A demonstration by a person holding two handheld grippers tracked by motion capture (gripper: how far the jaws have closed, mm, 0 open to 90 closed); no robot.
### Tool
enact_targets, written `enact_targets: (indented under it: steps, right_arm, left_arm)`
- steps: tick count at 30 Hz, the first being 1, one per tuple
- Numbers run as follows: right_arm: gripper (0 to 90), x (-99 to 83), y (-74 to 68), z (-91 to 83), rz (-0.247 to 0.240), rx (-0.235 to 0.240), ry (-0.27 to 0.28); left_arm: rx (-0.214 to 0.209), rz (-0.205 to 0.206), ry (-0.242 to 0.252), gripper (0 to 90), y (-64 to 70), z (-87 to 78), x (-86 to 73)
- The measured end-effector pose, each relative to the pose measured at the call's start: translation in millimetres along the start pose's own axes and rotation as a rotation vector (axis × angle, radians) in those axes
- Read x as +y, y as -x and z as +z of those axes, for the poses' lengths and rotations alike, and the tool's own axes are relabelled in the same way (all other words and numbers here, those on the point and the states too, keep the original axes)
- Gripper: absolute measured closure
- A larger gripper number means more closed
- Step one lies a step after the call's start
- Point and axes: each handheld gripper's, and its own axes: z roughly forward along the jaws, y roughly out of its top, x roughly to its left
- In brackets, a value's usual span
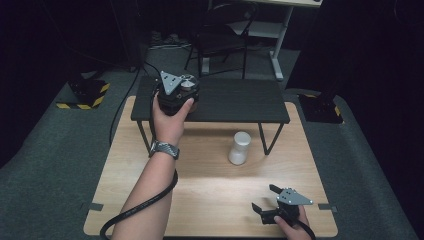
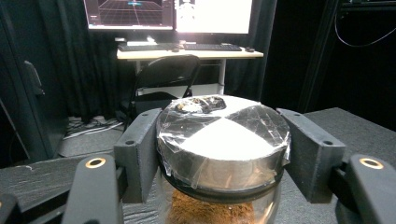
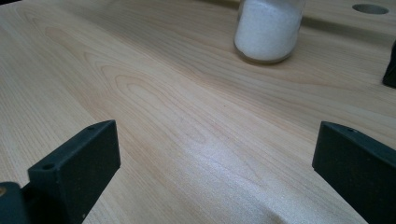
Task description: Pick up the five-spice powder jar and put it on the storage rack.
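Note:
A glass jar (image 2: pixel 223 140) with brown contents and a taped black-and-white lid is clamped between the pads (image 2: pixel 140 149) of my left gripper (image 1: pixel 186 90). It stands at the left end of the black shelf (image 1: pixel 235 100), whether on it or just above I cannot tell. A second jar (image 1: pixel 240 147), holding white powder, stands on the wooden table (image 1: pixel 200 185) in front of the shelf. My right gripper (image 1: pixel 264 197) rests low near the table's front right edge, open, with bare wood between its jaws. It faces the white jar (image 3: pixel 269 30) from a distance.
The shelf stands on thin black legs at the back of the table. Behind it are a folding chair (image 1: pixel 220 35) and a white desk (image 1: pixel 280 45) with monitors (image 2: pixel 173 14). Yellow-and-black striped bases (image 1: pixel 87 92) flank the table on the floor.

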Motion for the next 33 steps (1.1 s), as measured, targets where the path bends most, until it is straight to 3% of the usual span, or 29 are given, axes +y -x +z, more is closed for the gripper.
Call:
enact_targets:
  steps: [7,11,19,22,33]
  right_arm:
    - [0.4,-0.5,0.4,-0.2,0.002,0.0,0.002]
    - [0.4,-0.6,0.8,-0.5,0.005,0.001,0.003]
    - [0.4,-0.1,0.4,-0.3,0.005,0.0,0.0]
    - [0.4,-0.3,0.8,-0.4,0.006,0.001,0.001]
    - [0.4,-0.3,0.5,-0.4,0.007,-0.001,0.0]
  left_arm:
    - [0.002,-0.005,0.002,34.0,0.6,-0.6,-0.6]
    - [-0.005,-0.013,0.012,29.5,-1.1,-2.6,-2.3]
    - [0.015,-0.006,0.021,7.9,1.9,-6.6,-3.1]
    - [0.001,-0.009,0.034,1.0,0.4,-7.7,-4.7]
    - [0.002,-0.008,0.056,0.4,1.0,-22.0,-10.1]
